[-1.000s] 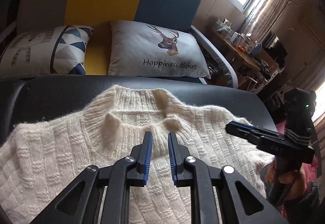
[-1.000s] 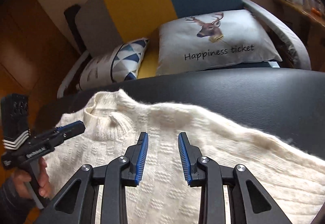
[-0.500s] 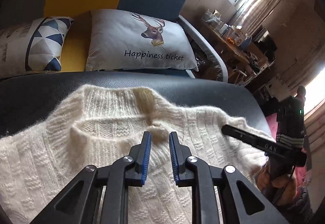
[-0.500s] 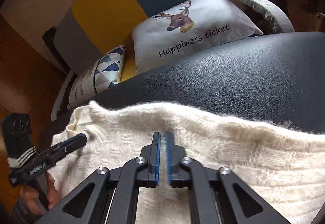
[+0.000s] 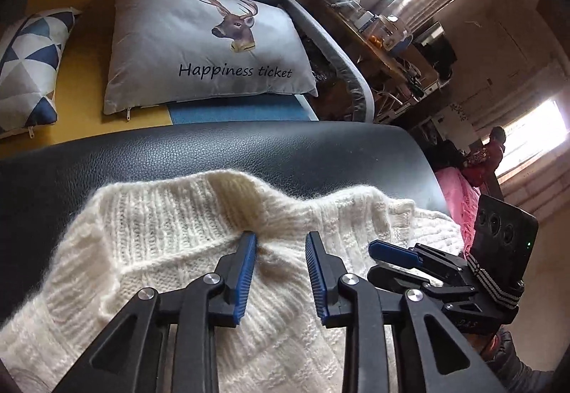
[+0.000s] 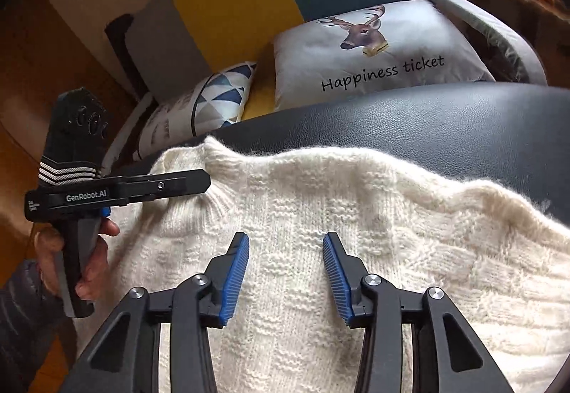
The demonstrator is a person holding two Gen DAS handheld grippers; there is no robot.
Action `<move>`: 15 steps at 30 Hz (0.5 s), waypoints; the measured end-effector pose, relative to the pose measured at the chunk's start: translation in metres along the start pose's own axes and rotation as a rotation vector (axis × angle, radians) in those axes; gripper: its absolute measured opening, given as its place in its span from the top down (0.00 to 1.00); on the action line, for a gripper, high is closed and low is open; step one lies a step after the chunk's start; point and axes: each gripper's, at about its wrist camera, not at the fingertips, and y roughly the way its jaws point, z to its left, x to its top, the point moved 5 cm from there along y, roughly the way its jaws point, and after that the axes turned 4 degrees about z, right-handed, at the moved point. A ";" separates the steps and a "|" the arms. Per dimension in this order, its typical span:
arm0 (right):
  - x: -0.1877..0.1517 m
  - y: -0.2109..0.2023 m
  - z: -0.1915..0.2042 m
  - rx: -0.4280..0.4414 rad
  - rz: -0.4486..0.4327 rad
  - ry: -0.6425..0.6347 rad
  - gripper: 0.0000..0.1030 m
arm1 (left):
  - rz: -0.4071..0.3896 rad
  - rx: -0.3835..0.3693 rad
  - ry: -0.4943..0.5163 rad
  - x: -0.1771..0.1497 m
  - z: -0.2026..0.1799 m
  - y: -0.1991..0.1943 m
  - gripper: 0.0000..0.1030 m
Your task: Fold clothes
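A cream knitted sweater [image 5: 160, 243] lies spread on a black leather surface [image 5: 249, 151], its ribbed collar [image 5: 235, 193] bunched up. My left gripper [image 5: 281, 240] is open just over the knit below the collar, its left tip at the collar seam, nothing pinched. In the right wrist view my right gripper [image 6: 285, 240] hovers over the sweater [image 6: 392, 232] near the shoulder; its jaws are opening and grip nothing. A hand holds the left gripper [image 6: 203, 181] side-on at the collar. The right gripper [image 5: 377, 261] shows close beside the left one.
Behind the leather surface [image 6: 427, 115] stands a sofa with a deer cushion [image 5: 206, 47] and a triangle-patterned cushion [image 5: 25, 65]. A cluttered side table [image 5: 377, 33] is at the far right. Pink cloth [image 5: 456, 193] lies past the surface's right edge.
The right gripper closed half a second ago and now stands open again. The left gripper has shifted toward the collar's right side, its jaws wider. The two grippers are closer together.
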 end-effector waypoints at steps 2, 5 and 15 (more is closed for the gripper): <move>-0.002 0.001 -0.001 0.000 -0.013 -0.007 0.57 | -0.025 -0.036 0.031 -0.001 -0.014 -0.002 0.94; -0.010 0.000 0.001 -0.006 -0.050 -0.037 0.57 | -0.102 -0.053 0.081 -0.002 -0.031 -0.018 0.95; -0.011 -0.002 0.005 -0.029 -0.076 -0.060 0.57 | -0.070 0.193 0.041 0.002 -0.005 -0.009 0.85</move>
